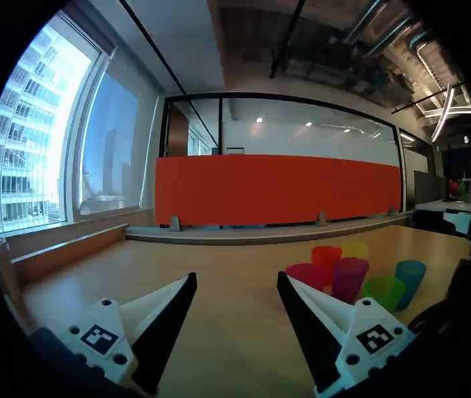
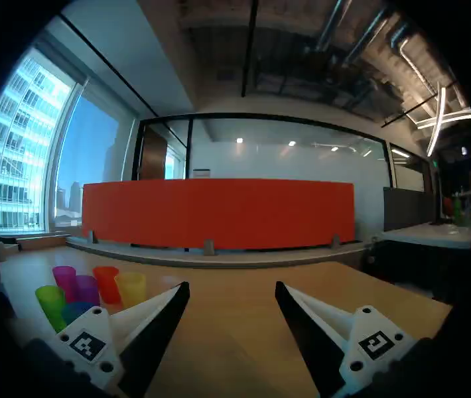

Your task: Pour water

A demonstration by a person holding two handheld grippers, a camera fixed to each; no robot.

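Note:
Several coloured plastic cups stand in a cluster on the wooden table point(image 1: 235, 318). In the left gripper view they are ahead to the right: an orange cup point(image 1: 326, 256), a yellow cup point(image 1: 355, 250), a purple cup point(image 1: 349, 278), a green cup point(image 1: 384, 290) and a teal cup point(image 1: 410, 277). My left gripper point(image 1: 237, 280) is open and empty, low over the table, left of the cups. In the right gripper view the same cluster sits at the left, with the orange cup point(image 2: 107, 282) and a green cup point(image 2: 51, 304). My right gripper point(image 2: 231, 286) is open and empty, right of the cluster.
An orange partition panel point(image 1: 275, 189) runs along the table's far edge. Large windows point(image 1: 30, 166) and a wooden ledge point(image 1: 69, 245) line the left side. Another desk point(image 2: 428, 235) stands at the far right.

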